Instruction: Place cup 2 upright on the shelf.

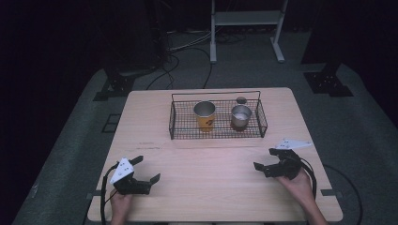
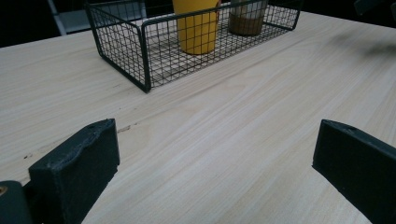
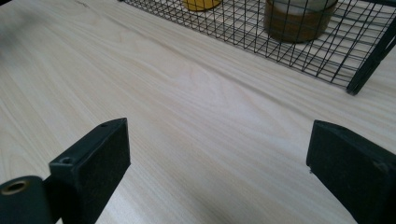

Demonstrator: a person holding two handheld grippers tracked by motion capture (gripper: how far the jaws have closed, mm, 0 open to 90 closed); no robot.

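While both cups sit upright inside the wire basket (image 1: 172, 123) at the far middle of the bench (image 1: 211, 187), yellow cup (image 1: 205, 116) left, metal cup (image 1: 241, 116) right (kept together there, my guess, for easy reach from either side), my left tongs (image 1: 147, 170) and right tongs (image 1: 264, 159) hang near the bench's near corners, well apart from the basket. Both tongs wide open, holding nothing, touching nothing.

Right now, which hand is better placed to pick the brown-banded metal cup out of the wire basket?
Right, probably. The brown-banded cup stands at the basket's right end, nearer the right gripper, whose jaws are open and empty. The left gripper, also open, sits nearer the yellow cup.
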